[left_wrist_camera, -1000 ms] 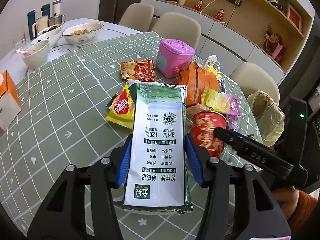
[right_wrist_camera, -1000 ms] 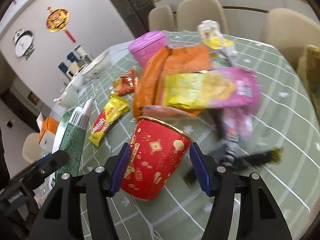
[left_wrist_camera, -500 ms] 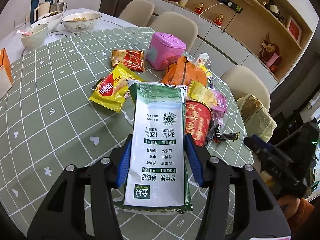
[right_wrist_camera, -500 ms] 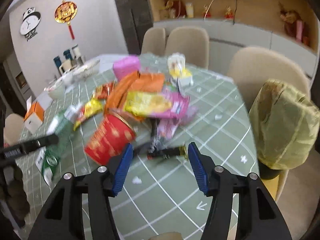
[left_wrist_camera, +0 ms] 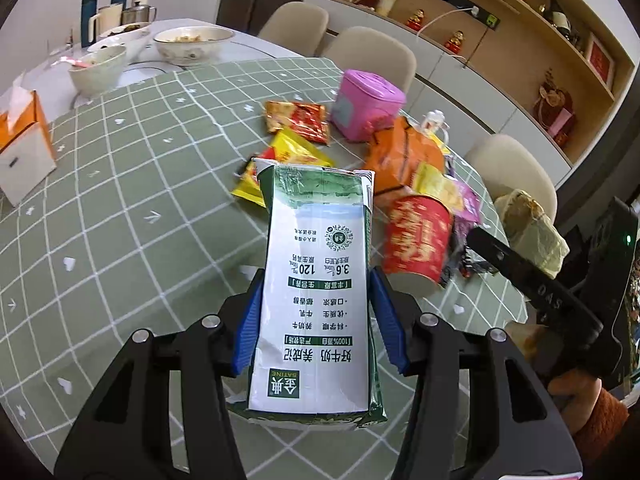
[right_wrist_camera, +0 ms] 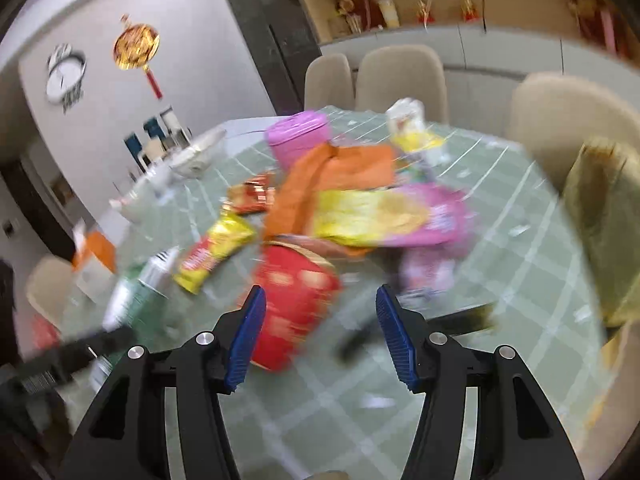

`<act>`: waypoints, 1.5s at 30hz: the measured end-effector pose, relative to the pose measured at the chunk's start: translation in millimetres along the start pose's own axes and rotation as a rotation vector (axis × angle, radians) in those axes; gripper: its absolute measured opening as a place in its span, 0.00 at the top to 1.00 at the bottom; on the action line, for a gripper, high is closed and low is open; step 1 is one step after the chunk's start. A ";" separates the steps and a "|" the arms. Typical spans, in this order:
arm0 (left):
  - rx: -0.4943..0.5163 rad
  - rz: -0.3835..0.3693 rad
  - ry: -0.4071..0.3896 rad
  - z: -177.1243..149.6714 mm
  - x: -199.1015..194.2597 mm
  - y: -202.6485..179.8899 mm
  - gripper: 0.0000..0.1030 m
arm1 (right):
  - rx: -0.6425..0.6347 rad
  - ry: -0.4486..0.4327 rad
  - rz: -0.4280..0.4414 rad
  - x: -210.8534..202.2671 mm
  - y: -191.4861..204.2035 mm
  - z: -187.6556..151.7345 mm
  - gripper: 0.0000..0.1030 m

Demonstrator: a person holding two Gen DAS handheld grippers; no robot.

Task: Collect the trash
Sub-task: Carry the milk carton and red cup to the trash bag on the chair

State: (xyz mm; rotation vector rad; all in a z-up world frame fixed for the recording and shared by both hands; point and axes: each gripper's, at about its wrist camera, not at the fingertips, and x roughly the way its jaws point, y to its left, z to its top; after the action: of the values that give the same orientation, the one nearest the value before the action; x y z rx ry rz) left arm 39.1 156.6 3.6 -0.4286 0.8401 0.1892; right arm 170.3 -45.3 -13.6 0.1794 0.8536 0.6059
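Left wrist view shows the left gripper (left_wrist_camera: pixel 316 320) with its jaws closed on a white and green milk carton (left_wrist_camera: pixel 316 292), blue pads pressed to both long sides, the carton lifted above the tabletop (left_wrist_camera: pixel 132 208), which wears a green checked cloth. To the left of the carton the cloth lies bare out to a tissue box (left_wrist_camera: pixel 24 148) at the far left edge. Beyond and to the right sits the heap of trash: a yellow snack wrapper (left_wrist_camera: pixel 280 160), a red snack packet (left_wrist_camera: pixel 300 120), an orange bag (left_wrist_camera: pixel 404 156) and a red paper cup (left_wrist_camera: pixel 416 240) lying close to the near right rim of the tabletop. A pink box (left_wrist_camera: pixel 366 104) stands behind the heap. The right gripper (left_wrist_camera: pixel 532 284) reaches in from the right, just past that rim.

Right wrist view is blurred. The right gripper (right_wrist_camera: pixel 320 328) has its jaws spread wide with nothing pinched; the red paper cup (right_wrist_camera: pixel 296 304) lies just ahead, beside the left pad, apart from the right one. A yellow and pink packet (right_wrist_camera: pixel 384 220) rests behind the cup. To the right the cloth is open up to the curved edge, where a chair with a yellowish cover (right_wrist_camera: pixel 604 220) stands close.
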 end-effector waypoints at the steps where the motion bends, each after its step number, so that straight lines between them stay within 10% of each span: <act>1: -0.007 0.004 -0.004 0.5 -1.6 4.3 0.53 | 0.022 -0.002 -0.002 4.4 6.4 -0.9 0.47; 9: -0.032 0.024 -0.021 1.9 -12.2 23.3 0.53 | 0.017 0.071 -0.199 52.0 24.6 -7.0 0.42; 20: -0.017 0.002 -0.067 10.9 -20.9 4.1 0.53 | -0.013 -0.017 -0.075 -20.0 5.3 14.2 0.47; 28: 0.088 -0.077 -0.182 44.2 -26.2 -80.4 0.53 | -0.093 -0.142 -0.121 -97.4 -36.4 52.4 0.47; 45: 0.298 -0.310 -0.181 82.9 87.6 -354.3 0.53 | -0.020 -0.286 -0.356 -202.5 -281.5 102.9 0.47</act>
State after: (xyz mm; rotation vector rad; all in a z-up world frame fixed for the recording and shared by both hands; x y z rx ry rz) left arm 269.2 -125.8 89.8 -0.2519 0.6028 -0.1810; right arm 266.7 -381.7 78.2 0.0898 0.5825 0.2467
